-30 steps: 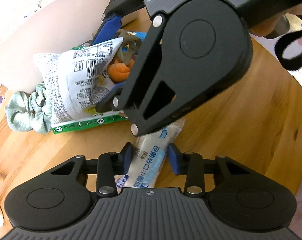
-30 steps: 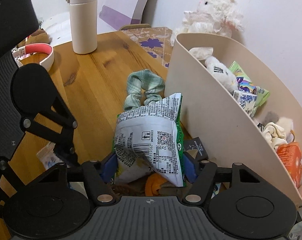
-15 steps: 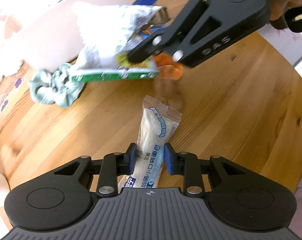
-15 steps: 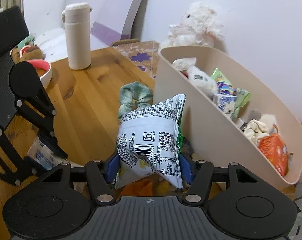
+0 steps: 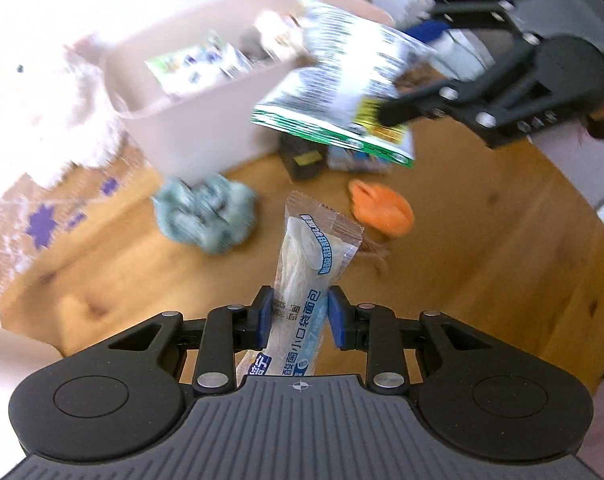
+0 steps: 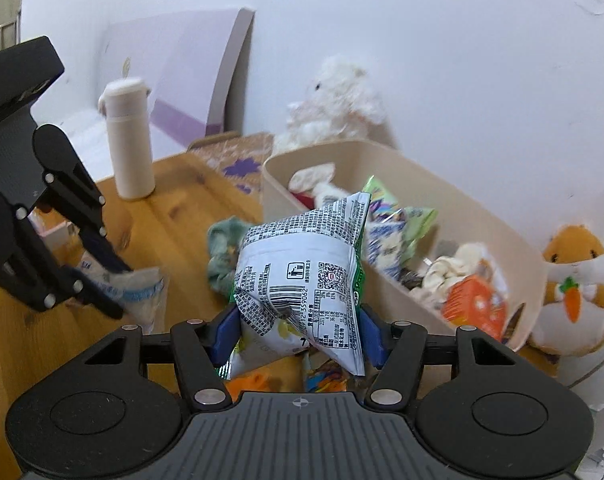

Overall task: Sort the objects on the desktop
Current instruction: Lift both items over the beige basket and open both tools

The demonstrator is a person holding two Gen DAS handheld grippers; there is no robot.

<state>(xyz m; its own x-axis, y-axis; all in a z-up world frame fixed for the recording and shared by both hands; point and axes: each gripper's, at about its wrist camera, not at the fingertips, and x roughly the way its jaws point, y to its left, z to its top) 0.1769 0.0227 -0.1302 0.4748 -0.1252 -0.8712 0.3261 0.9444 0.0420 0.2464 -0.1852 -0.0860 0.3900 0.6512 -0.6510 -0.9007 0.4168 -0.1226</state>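
My left gripper (image 5: 298, 316) is shut on a long clear bread packet (image 5: 306, 280) with blue print and holds it above the wooden table (image 5: 482, 264). My right gripper (image 6: 296, 334) is shut on a white and green snack bag (image 6: 302, 276) and holds it in the air beside the cream storage bin (image 6: 514, 240). The bag (image 5: 342, 96) and right gripper also show in the left wrist view, lifted near the bin (image 5: 190, 136). The bin holds snack packs, small plush toys and an orange box (image 6: 476, 306).
A green scrunchie (image 5: 210, 216), an orange toy (image 5: 382, 210) and a small dark box (image 5: 306, 156) lie on the table by the bin. A white bottle (image 6: 128, 144) stands at the back. A white plush (image 6: 334, 104) and a hamster plush (image 6: 578, 276) flank the bin.
Both grippers have risen off the table with their packets. The snack bag has moved up toward the bin's rim, and the bread packet has lifted clear of the table.
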